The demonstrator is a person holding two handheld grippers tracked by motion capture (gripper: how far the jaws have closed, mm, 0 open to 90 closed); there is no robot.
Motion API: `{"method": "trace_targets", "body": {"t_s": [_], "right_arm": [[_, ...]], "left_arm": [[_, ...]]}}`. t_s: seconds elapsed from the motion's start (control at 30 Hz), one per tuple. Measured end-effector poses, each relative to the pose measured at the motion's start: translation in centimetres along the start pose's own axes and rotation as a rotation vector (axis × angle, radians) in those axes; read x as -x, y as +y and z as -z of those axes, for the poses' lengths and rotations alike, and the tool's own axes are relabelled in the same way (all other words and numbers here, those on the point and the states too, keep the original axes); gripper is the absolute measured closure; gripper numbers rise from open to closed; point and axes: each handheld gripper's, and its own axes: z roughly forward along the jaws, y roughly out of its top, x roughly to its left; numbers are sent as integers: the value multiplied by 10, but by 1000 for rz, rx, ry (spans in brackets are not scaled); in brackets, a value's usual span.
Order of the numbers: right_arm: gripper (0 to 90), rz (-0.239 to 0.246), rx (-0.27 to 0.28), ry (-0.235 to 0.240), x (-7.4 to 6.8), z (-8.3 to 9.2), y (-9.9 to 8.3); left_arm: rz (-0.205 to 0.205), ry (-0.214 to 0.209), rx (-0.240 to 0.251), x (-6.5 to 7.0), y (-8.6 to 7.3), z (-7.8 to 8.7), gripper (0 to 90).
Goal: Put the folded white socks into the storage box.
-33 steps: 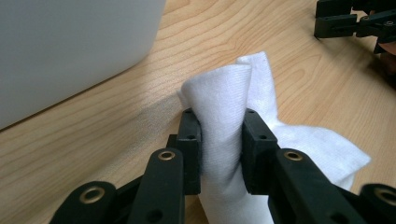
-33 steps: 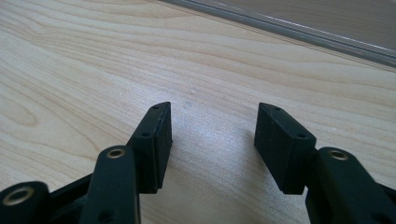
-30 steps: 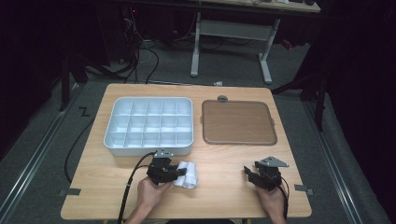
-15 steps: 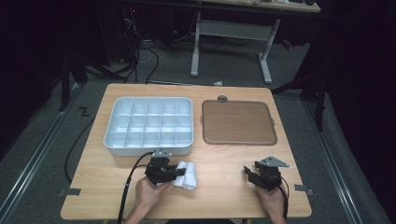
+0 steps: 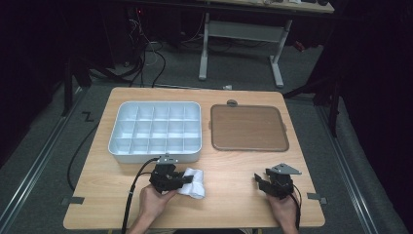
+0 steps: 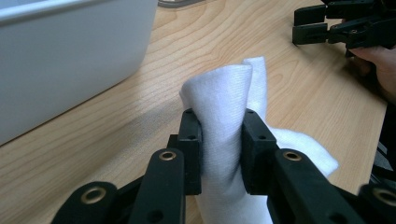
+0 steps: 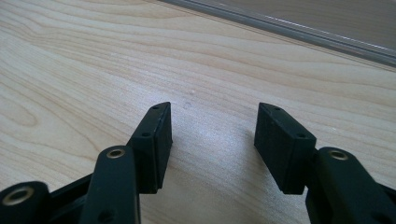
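A white cloth (image 5: 193,182) lies bunched on the wooden table near its front edge. My left gripper (image 5: 176,178) is shut on it; in the left gripper view both black pads pinch a raised fold of the cloth (image 6: 223,119), and the rest spills out to the right. My right gripper (image 5: 260,183) rests low over bare wood at the front right. Its jaws stand open with nothing between them, as the right gripper (image 7: 212,140) view shows.
A white compartment tray (image 5: 157,155) with several empty cells sits behind the left gripper, its wall (image 6: 65,60) close by. A brown flat tray (image 5: 248,127) lies at the back right, its rim (image 7: 299,30) ahead of the right gripper. The table's front edge is near both hands.
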Motion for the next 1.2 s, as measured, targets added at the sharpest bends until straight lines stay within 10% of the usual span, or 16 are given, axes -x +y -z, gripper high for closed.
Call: {"method": "trace_targets", "body": {"t_s": [1.2], "right_arm": [[468,-1,1,1,0,0,0]], "left_arm": [[6,-41,13,10,15,17,738]]}}
